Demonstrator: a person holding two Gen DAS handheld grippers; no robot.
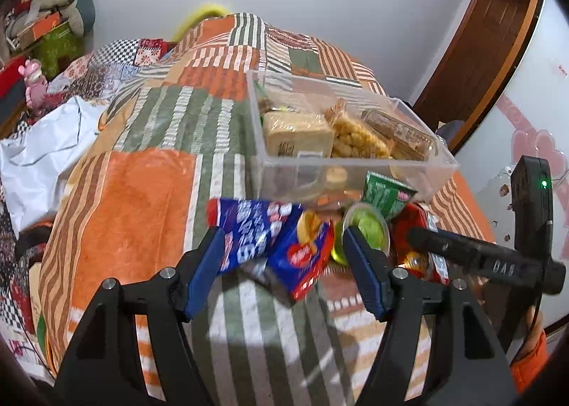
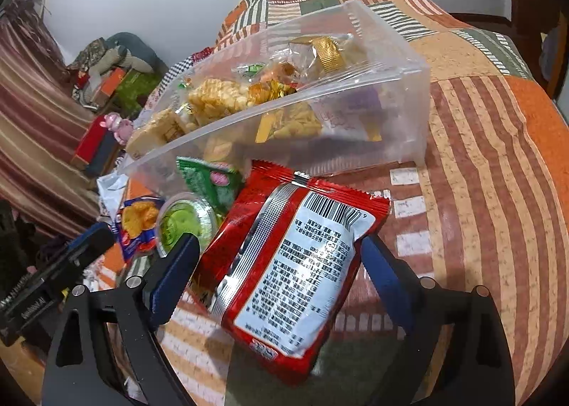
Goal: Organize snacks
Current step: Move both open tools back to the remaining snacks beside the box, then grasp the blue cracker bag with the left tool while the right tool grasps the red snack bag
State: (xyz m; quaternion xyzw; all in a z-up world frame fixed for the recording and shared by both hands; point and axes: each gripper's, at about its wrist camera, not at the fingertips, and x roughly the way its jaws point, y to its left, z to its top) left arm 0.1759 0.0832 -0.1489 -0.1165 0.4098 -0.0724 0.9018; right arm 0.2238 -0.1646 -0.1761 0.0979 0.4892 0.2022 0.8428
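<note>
Clear plastic bin [image 1: 441,171] of snacks [image 1: 359,139]

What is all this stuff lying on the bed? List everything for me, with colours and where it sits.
clear plastic bin: one, see-through, on the bedspread, part-filled with wrapped biscuits and crackers
red snack packet: one, red with a white printed back, between the right gripper's fingers
blue snack packet: one, blue and red, in front of the bin
green packet: one, green, against the bin's near wall
green cup: one, clear lid, beside the blue packet
bedspread: one, orange, green and white patchwork
pink toy: one, left of the bed
left gripper: open, near the blue packet
right gripper: open around the red packet
</note>
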